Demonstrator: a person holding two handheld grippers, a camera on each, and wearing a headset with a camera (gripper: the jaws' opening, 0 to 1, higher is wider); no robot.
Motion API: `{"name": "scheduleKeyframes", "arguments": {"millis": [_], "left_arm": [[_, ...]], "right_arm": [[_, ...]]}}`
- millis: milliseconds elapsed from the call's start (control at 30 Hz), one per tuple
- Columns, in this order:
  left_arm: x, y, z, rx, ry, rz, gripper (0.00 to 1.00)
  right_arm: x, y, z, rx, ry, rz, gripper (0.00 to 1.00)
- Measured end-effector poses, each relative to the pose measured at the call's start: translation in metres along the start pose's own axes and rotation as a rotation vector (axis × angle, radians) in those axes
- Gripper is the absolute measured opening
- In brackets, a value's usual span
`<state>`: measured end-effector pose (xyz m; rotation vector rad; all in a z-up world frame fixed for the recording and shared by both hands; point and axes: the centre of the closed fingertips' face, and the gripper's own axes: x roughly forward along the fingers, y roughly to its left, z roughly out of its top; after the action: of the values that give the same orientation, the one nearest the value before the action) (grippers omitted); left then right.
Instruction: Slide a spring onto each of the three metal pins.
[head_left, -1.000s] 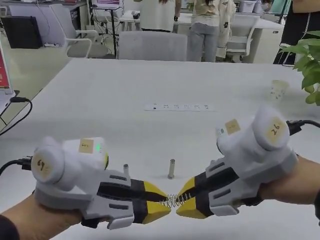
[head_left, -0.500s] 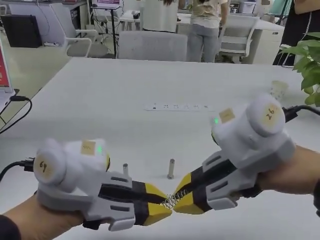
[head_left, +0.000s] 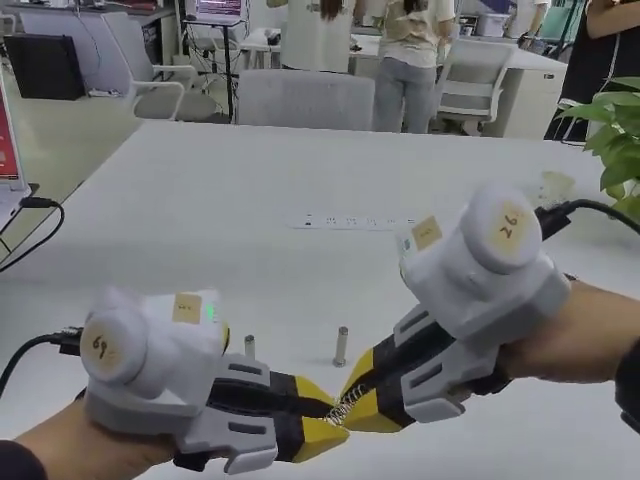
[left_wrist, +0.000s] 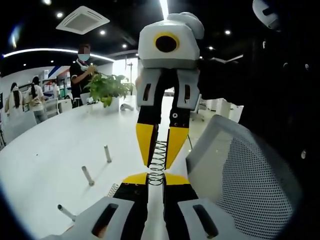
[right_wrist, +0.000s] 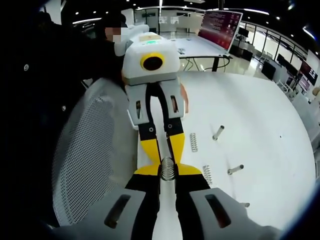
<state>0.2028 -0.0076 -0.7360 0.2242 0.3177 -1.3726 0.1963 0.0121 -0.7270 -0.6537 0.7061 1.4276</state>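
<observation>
Right claw (head_left: 358, 392) tilted steeper than before. It and left claw (head_left: 322, 418) each pinch one end of thin coiled metal spring (head_left: 341, 405), near short upright grey pin (head_left: 341, 346).

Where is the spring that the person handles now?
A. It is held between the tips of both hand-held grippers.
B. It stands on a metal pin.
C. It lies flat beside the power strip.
A: the spring runs from the left hand-held gripper to the right hand-held gripper, each clamping one end.
</observation>
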Motion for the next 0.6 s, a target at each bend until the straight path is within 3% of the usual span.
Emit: {"name": "scheduleKeyframes", "arguments": {"millis": [333,600], "left_arm": [[0.0014,0.001,-0.0001,0.0,-0.001,0.009,0.03],[0.0001,0.0024,0.0011,-0.008,-0.016,0.016,0.06]], "right_arm": [[0.0017,-0.0008,-0.0003,-0.034,0.068,0.009,0.08],[0.0011,-0.0034,-0.0004,-0.038,0.091,0.013,0.08]]}}
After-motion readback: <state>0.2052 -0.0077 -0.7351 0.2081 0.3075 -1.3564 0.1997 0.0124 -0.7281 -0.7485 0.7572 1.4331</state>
